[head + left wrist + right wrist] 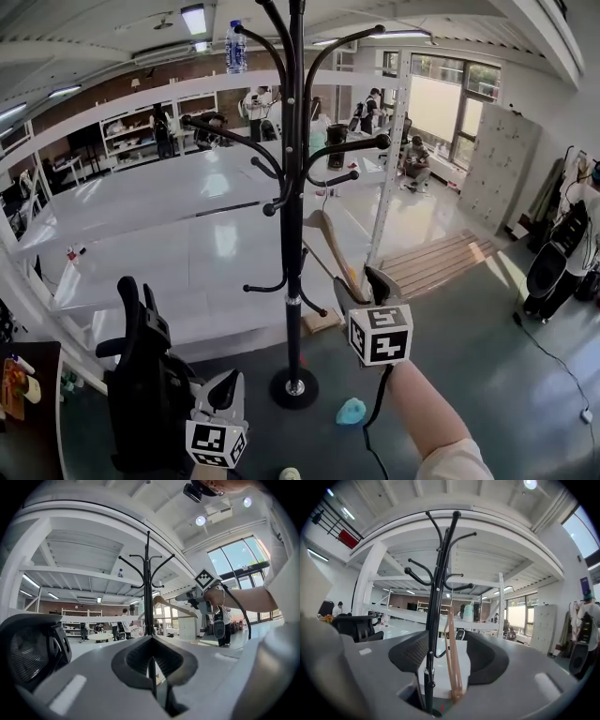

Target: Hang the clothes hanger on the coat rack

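A black coat rack (294, 187) stands straight ahead on a round base. From one of its lower hooks hangs a wooden clothes hanger (330, 239), tilted so one arm slants down toward my right gripper (361, 284). That gripper is open, and the hanger's lower arm (452, 658) runs between its spread jaws without either pad pressing on it. The rack's pole (438, 583) rises just left of the hanger. My left gripper (225, 386) is low at the left, shut and holding nothing. The left gripper view shows the rack (148, 588) and the hanger (171, 604) beyond that gripper's closed tips (151, 660).
A black office chair (145, 375) stands close on the left of the left gripper. A teal object (352, 411) lies on the floor by the rack's base (295, 386). White tables and frame posts (187, 234) stand behind the rack, and a wooden pallet (441, 258) lies to the right.
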Available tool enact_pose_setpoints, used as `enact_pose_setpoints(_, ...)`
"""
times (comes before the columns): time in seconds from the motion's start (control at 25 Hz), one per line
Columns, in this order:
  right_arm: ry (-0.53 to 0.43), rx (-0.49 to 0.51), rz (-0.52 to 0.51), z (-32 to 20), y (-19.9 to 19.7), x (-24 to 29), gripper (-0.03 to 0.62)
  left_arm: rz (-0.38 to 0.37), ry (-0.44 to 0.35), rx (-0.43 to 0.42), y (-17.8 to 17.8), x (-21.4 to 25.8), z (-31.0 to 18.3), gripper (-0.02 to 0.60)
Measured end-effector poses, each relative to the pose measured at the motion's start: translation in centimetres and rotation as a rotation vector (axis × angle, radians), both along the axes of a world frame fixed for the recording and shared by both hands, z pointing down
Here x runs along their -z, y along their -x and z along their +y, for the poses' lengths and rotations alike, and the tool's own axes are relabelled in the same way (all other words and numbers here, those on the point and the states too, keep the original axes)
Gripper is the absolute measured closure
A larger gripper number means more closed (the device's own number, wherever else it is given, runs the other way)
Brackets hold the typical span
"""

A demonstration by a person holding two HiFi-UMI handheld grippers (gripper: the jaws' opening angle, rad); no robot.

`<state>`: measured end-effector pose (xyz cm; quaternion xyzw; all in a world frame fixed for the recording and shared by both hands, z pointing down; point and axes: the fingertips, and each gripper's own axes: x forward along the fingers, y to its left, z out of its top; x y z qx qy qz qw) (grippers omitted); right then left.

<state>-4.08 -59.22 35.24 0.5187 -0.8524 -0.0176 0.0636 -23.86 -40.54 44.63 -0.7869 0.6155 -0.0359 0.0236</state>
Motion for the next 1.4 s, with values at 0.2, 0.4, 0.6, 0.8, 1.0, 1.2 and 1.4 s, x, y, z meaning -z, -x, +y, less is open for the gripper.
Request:
enact_pose_setpoints(0.2, -0.073, -0.045, -0.037, 5.1, -3.3, 1.0, 0.566, -0.012, -0.018, -0.026, -2.6, 0.9, 1.7, 0.581)
enact_pose_setpoints(0.4, -0.054, -0.020, -0.076, 10.5, -6.0, -1.1, 0.566, -0.012, -0.026, -0.046, -5.8, 1.3, 4.5, 0.581)
enact_pose_setpoints(0.6, -0.062, 0.007, -0.096, 16.4, -8.2, -4.1, 0.568, -0.020, -0.037, -0.057, -8.9, 1.8, 7.3, 0.581)
enact_pose_setpoints(0.8, -0.089, 0.023, -0.079, 22.1, -10.1, -7.1, 0.568, -0.014, -0.033, -0.046, -11.4, 1.7, 10.7, 0.581)
enact_pose_setpoints(1.0, -0.045, 0.055, -0.067, 26.9, -11.2, -10.3, 0.568, -0.009, -0.021, -0.022, -12.9, 0.6, 14.7, 0.581)
enact_pose_setpoints(1.2, -0.003, 0.059, -0.064, 30.3, -11.3, -12.0, 0.568, 0.000, -0.015, -0.001, -12.8, 0.0, 18.1, 0.581)
enact_pose_setpoints(1.4, -0.016, 0.048, -0.036, 35.2, -10.9, -12.1, 0.568, -0.003, -0.013, 0.004, -12.4, 0.0, 23.0, 0.581)
